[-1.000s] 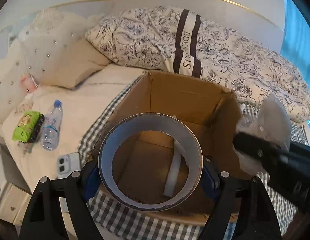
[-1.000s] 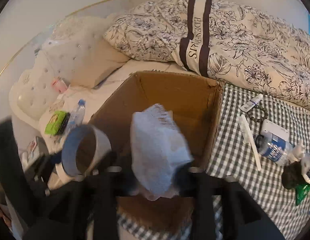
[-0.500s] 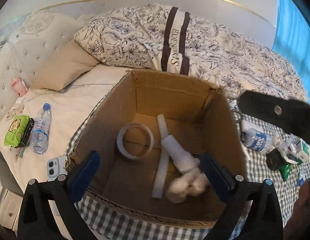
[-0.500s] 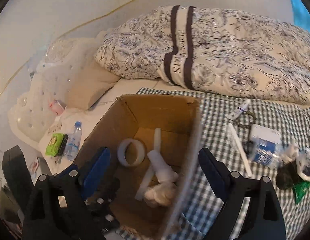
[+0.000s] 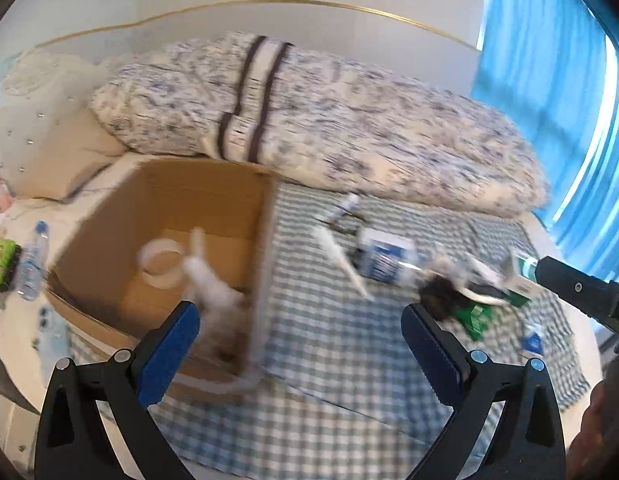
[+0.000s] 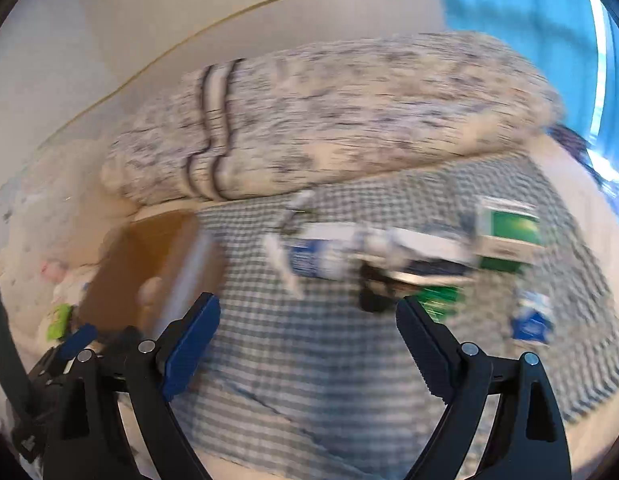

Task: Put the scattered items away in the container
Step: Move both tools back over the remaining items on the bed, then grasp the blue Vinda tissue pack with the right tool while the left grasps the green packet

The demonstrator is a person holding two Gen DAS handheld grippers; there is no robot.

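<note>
Cardboard box [image 5: 213,200] sits open-topped on the checked cloth [image 5: 333,344], left of centre in the left wrist view; a white tape ring [image 5: 161,262] and a pale rolled item [image 5: 211,280] lie on its floor; remaining scattered items lie on the cloth to the right of the box, well apart from it: a white-and-blue container [image 5: 383,258], a white stick-like piece [image 5: 341,260], a dark clump [image 5: 441,294], green wrapping [image 5: 475,318], a green-and-white carton [image 6: 507,236] and a small blue packet [image 6: 531,322]; left gripper [image 5: 299,330] has its fingers spread wide with nothing between the blue pads [image 5: 171,346]; right gripper [image 6: 307,326] is likewise fully spread and empty, aimed toward the cluster

Step in hand, as a judgement: transit from box to the remaining items, between deposits; task appears partly done, with several items outstanding; next move calls for lowering one gripper over a single item in the cluster, aligning the fingers across its narrow axis, and separating it from its neighbours, since the container, clump and wrapping lie touching or overlapped

Legible writing: none; both views are motion-blurred; the striped band on the floral pillow [image 5: 317,124] carries lettering that cannot be read; labels on the container and carton are unreadable
</note>
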